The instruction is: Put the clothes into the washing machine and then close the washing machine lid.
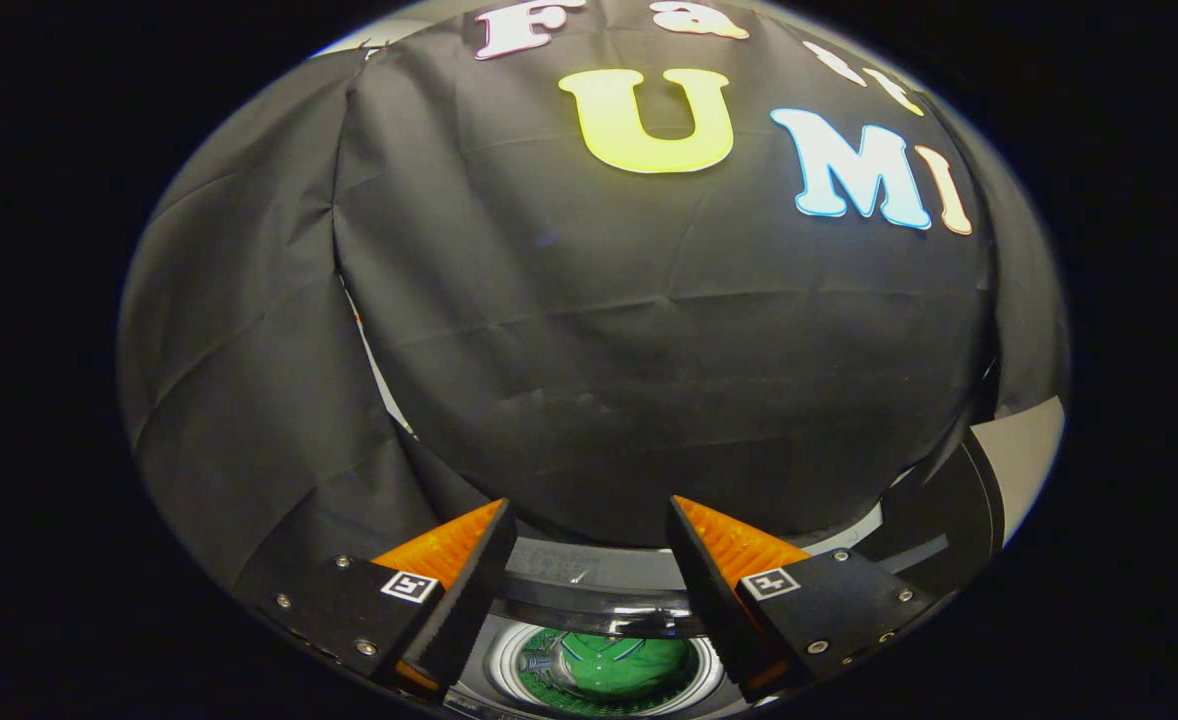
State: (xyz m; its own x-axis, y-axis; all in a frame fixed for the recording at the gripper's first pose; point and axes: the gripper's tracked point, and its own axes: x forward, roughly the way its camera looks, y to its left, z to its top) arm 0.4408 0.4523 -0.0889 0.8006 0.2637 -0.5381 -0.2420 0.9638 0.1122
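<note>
The gripper was released, its two fingers spread wide with nothing between them, held above the washing machine. Beyond the fingers, from 9 through 12 to 3 o'clock, the booth's creased black cloth wall closed off the room; a pale panel showed at 4 o'clock. The machine's top was cut off low between the fingers (its lid could not be made out with certainty). At 6 o'clock the round drum opening held a green garment, lying inside, well below the fingertips.
</note>
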